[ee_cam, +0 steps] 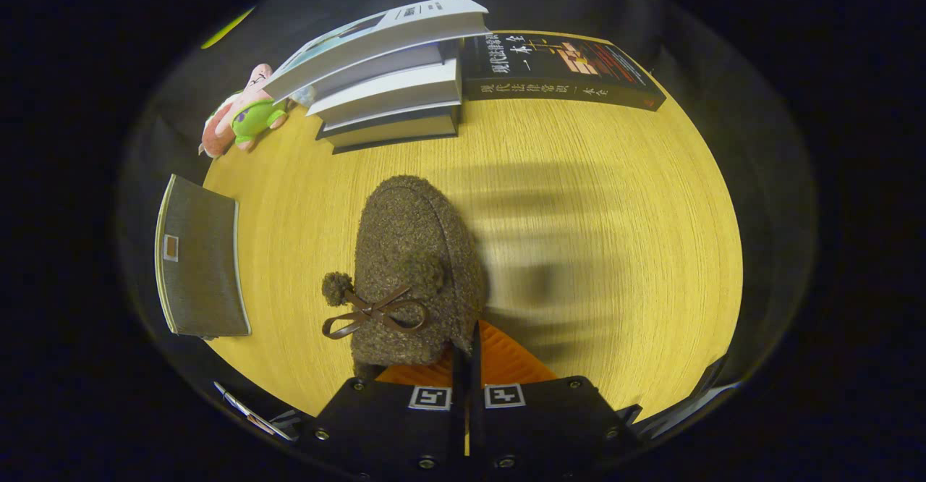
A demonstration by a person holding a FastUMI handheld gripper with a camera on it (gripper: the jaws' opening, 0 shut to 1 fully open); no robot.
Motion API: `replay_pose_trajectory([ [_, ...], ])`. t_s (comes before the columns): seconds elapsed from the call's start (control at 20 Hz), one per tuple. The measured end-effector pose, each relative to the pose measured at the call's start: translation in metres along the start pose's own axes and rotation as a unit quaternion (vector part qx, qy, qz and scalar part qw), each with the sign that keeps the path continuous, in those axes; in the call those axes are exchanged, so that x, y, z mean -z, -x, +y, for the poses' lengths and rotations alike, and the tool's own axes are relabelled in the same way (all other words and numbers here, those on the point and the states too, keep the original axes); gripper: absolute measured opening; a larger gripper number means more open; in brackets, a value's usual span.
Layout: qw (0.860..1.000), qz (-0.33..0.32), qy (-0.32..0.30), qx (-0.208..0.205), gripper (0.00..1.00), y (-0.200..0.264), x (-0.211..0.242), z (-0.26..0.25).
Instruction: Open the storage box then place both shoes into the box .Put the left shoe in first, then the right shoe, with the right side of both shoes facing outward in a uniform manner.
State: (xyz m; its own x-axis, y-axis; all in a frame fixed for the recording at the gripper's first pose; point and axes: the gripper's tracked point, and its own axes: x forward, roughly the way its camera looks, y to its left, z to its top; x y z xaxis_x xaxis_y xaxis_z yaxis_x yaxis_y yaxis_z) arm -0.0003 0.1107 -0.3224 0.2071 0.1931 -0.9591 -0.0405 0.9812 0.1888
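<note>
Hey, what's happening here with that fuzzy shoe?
The hand-held gripper has its fingers pinched nearly together on the rear edge of a brown fuzzy shoe with a bow, held above the wooden table. A grey storage box sits off to the side, with stacked books and a plush toy beyond.

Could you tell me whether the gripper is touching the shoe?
Touching: the gripper view shows the gripper fingers pinched together on the shoe's rear edge.
</note>
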Motion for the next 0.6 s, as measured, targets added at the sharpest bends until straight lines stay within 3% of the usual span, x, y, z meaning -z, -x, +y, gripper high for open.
replay_pose_trajectory([
  [0.6,0.998,-0.058,0.028,-0.011,0.02,0.087,-0.051,0.11],
])
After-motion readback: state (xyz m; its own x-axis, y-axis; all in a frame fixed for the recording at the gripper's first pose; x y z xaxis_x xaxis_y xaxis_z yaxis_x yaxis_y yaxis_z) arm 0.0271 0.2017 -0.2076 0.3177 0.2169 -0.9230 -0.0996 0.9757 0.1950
